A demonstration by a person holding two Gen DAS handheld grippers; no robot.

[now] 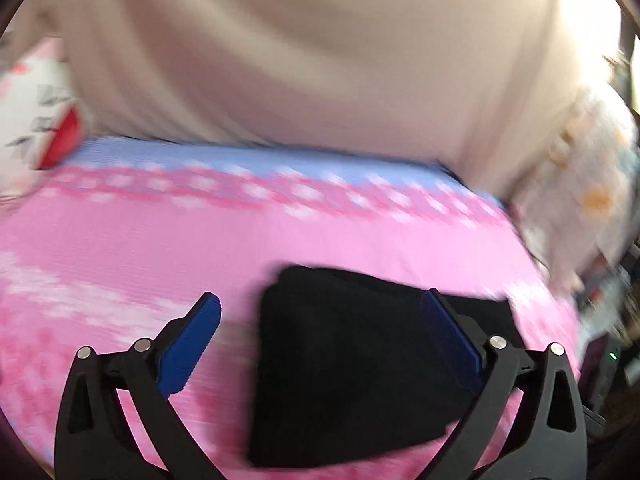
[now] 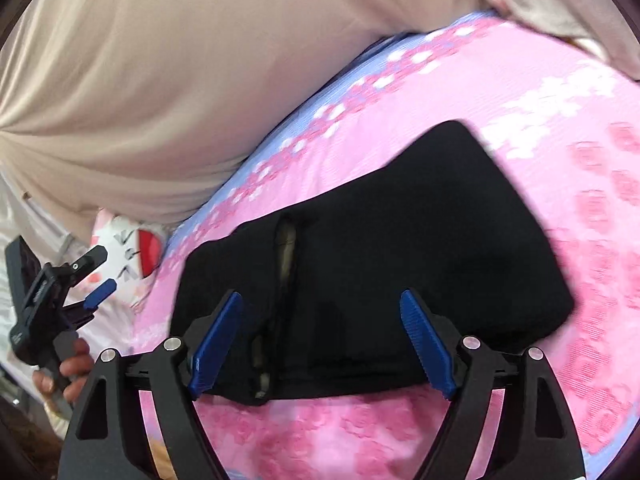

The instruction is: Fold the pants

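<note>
Right wrist view: right gripper [image 2: 322,340] is standing with jaws wide, nothing clamped between the blue pads [image 2: 218,340], hovering just over the near edge of the black pants [image 2: 380,240]. Pants are lying folded into a compact bundle on the pink floral bed cover [image 2: 540,92], stretching ahead of the jaws and off to their right; a slit-like opening is showing just ahead of the left pad. Past the pants, a beige bolster [image 2: 140,80] is lying along the bed's far edge. Off to the far left, a hand [image 2: 66,372] is holding the left gripper [image 2: 102,276], well clear of the cloth.

Left wrist view, blurred: left gripper [image 1: 320,332] is spread wide and empty, with the pants sitting under and ahead of its right finger.

Step looks like the end of folding, both tools let go. The next move is probably a final tidy or lifting away: either way, jaws would need to come down on a cloth edge before closing.
</note>
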